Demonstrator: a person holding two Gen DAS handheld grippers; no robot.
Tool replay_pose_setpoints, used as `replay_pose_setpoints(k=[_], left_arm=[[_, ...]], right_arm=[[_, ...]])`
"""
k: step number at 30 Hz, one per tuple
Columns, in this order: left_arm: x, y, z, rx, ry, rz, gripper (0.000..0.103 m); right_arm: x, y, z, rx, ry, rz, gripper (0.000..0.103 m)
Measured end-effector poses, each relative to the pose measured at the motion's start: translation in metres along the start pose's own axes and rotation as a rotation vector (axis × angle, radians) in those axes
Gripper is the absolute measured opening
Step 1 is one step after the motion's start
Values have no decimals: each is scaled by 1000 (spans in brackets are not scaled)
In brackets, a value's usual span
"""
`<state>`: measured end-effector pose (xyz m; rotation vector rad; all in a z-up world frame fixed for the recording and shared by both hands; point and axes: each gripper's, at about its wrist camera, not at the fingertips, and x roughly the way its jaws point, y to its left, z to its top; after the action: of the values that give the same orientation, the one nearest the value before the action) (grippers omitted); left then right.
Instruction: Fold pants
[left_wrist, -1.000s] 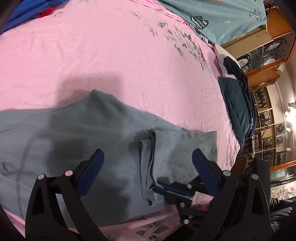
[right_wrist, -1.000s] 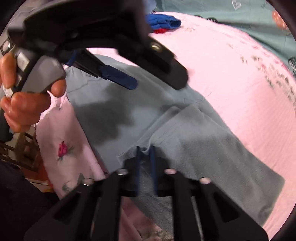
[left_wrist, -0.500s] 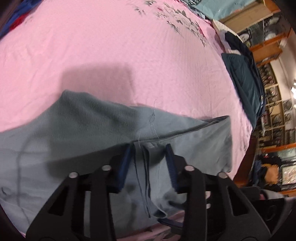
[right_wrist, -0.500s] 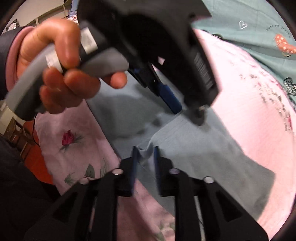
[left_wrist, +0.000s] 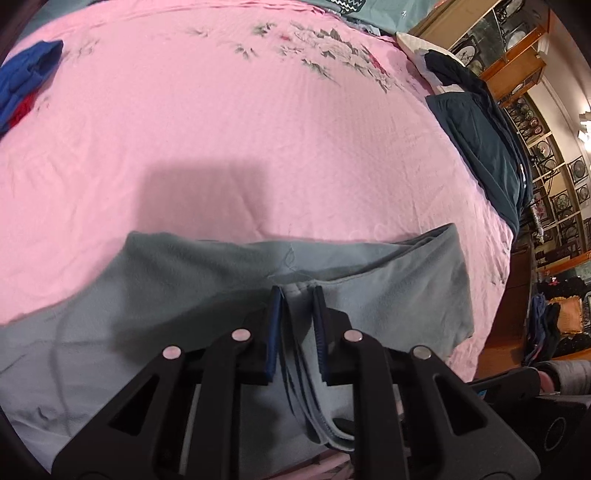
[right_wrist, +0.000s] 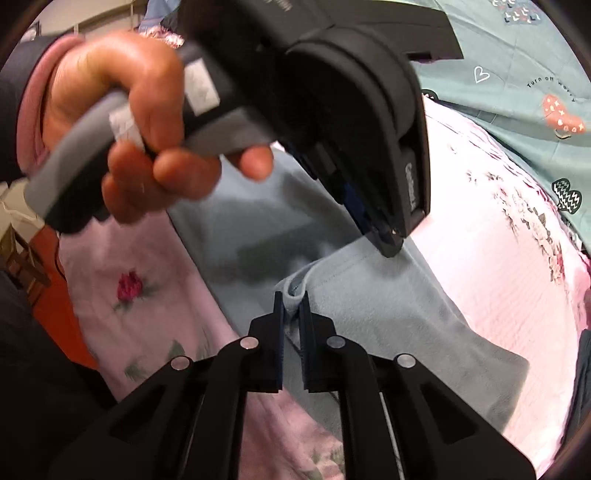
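In the right wrist view, the right gripper (right_wrist: 291, 301) pinches a raised fold at the hem of the grey-blue pants (right_wrist: 388, 306), its two blue-lined fingers (right_wrist: 279, 328) pressed close on the fabric. The pants lie flat on the pink floral bedsheet (right_wrist: 498, 280), near the bed's front edge, where the sheet drapes down with a red rose print. Above, a hand (right_wrist: 122, 133) grips the handle of the left gripper (right_wrist: 388, 236), whose tip touches the pants just beyond the pinched fold. A teal quilt (right_wrist: 517, 74) with heart patterns covers the bed's far side.
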<state>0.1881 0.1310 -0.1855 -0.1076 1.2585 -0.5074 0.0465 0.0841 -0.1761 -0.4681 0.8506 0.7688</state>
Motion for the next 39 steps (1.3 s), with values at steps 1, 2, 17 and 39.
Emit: replay_pose_setpoints(k=[1, 2, 17, 39], left_arm=[[4, 1, -3, 18, 4, 33, 16], [9, 3, -5, 23, 17, 46, 16], [-9, -53, -38, -25, -130, -83, 63], [-11, -84, -88, 22, -164, 165, 81]], right_arm=[[10, 1, -3, 6, 30, 9, 7], [18, -2, -4, 13, 51, 23, 10], [-37, -201, -100, 796, -9, 67, 34], [-73, -142, -112, 308, 172, 169, 39]])
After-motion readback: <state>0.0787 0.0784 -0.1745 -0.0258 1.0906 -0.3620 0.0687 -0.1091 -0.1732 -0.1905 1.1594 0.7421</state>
